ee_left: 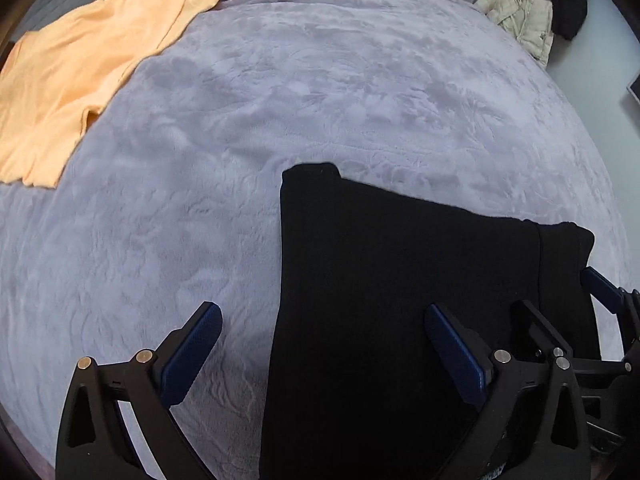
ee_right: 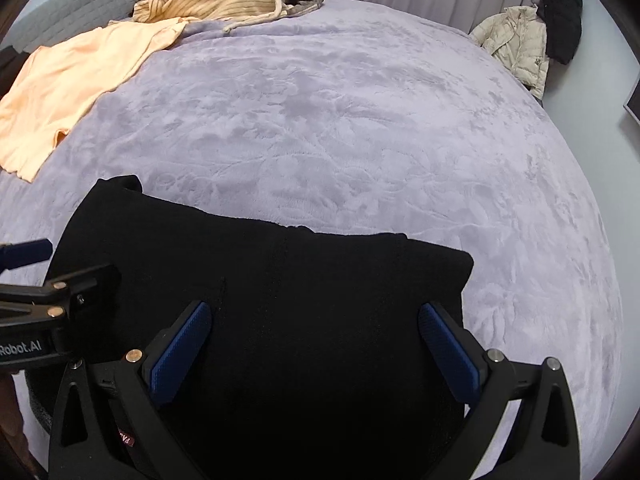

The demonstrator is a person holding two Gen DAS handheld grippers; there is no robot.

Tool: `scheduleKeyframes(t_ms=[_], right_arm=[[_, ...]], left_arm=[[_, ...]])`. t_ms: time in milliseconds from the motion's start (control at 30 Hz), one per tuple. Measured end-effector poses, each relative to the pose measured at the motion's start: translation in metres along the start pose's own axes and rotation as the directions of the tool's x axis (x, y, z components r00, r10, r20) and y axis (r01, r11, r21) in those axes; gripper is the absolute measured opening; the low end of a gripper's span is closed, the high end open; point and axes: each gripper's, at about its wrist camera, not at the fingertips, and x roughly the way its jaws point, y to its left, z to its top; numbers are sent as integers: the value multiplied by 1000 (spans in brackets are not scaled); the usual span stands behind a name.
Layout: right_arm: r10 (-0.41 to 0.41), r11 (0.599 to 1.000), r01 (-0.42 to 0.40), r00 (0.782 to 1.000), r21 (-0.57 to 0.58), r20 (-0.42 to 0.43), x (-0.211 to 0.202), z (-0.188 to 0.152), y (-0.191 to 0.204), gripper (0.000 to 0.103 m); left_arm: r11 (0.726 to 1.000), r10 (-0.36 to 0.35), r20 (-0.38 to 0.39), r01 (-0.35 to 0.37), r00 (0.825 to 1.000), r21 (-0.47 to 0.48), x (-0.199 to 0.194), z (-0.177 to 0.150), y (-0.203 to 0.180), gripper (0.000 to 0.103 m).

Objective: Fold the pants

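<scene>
Black pants (ee_left: 400, 280) lie folded in a flat rectangle on the lilac fleece bedcover (ee_left: 300, 100); they also show in the right wrist view (ee_right: 280, 300). My left gripper (ee_left: 324, 344) is open, hovering over the pants' left edge, one finger over the bedcover and one over the fabric. My right gripper (ee_right: 316, 340) is open above the middle of the pants, holding nothing. The right gripper also shows at the right edge of the left wrist view (ee_left: 568, 312); the left gripper shows at the left edge of the right wrist view (ee_right: 48, 276).
An orange T-shirt (ee_left: 72, 80) lies spread at the far left of the bed. A striped beige hoodie (ee_right: 216, 0) is heaped at the head of the bed. A cream jacket (ee_right: 516, 48) and a black garment (ee_right: 560, 12) hang at the right.
</scene>
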Motion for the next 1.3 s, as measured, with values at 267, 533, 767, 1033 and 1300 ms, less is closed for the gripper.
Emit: scheduleKeyframes(t_ms=[267, 533, 767, 1033, 1300], right_arm=[[37, 999, -38, 998, 13, 48, -31, -51, -8, 103], [12, 999, -15, 995, 29, 101, -47, -102, -11, 103], [26, 999, -30, 994, 36, 109, -32, -104, -16, 103], [11, 1000, -13, 990, 15, 144, -78, -69, -22, 103], [-44, 998, 38, 992, 54, 114, -82, -52, -22, 103]], left_arm=[[998, -48, 19, 48, 999, 33, -22, -31, 10, 102], [995, -55, 31, 53, 998, 85, -31, -73, 15, 103], [989, -139, 1, 139, 990, 59, -13, -71, 24, 103], [987, -28, 167, 2, 985, 158, -71, -65, -2, 103], [974, 2, 206, -48, 979, 220, -81, -61, -30, 103]])
